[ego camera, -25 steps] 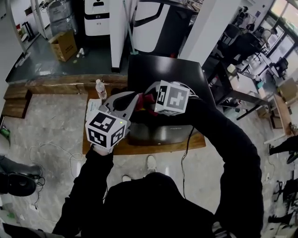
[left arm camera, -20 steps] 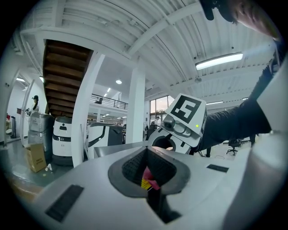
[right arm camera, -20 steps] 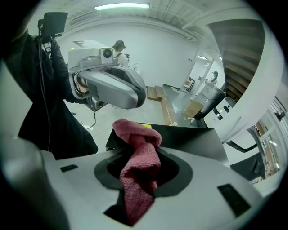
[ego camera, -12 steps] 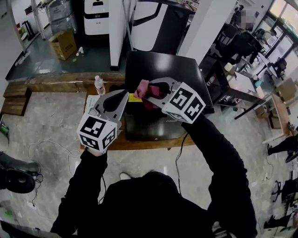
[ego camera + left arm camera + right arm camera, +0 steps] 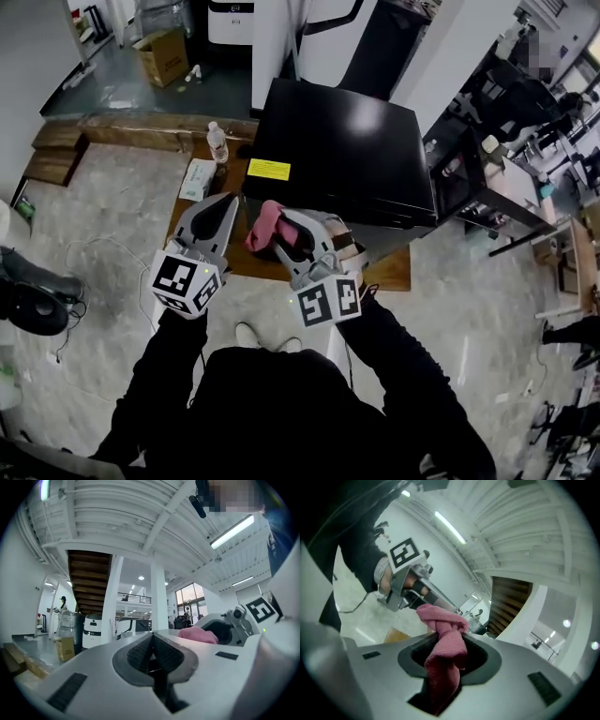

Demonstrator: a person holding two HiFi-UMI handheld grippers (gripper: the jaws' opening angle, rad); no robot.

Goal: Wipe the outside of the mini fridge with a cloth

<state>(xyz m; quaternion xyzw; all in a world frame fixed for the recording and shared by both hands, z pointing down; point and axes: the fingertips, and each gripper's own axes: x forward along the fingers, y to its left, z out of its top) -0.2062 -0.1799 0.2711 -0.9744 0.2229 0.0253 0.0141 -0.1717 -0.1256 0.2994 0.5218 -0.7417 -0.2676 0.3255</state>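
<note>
Pulled back toward the person since half a second ago, both tools now sit at the lower centre of the head view, off the black top they were held over. The right gripper [image 5: 278, 221] has its jaws clamped on the pink cloth [image 5: 262, 226]; in the right gripper view the cloth [image 5: 446, 641] fills the gap at the right gripper [image 5: 449, 660] and rises out of it as a twisted roll. The left gripper [image 5: 223, 206] has its jaws pressed together with nothing between them, which the left gripper view shows plainly at the left gripper [image 5: 153, 652]. Cloth and mini fridge [image 5: 349, 150] are apart now, the cloth hanging over the wooden platform [image 5: 393, 273] just below the fridge's near edge, so I'd say the wiping is paused, perhaps to move to the front or a side. The cloth's long axis runs along the jaws, its free bunched end pointing to the upper left of the head view. The fridge fills the upper centre, its near edge running from centre left down toward the right, with the yellow label [image 5: 269, 170] at its near left corner. A water bottle [image 5: 217, 142] and a white packet [image 5: 198, 178] stand left of it.
</note>
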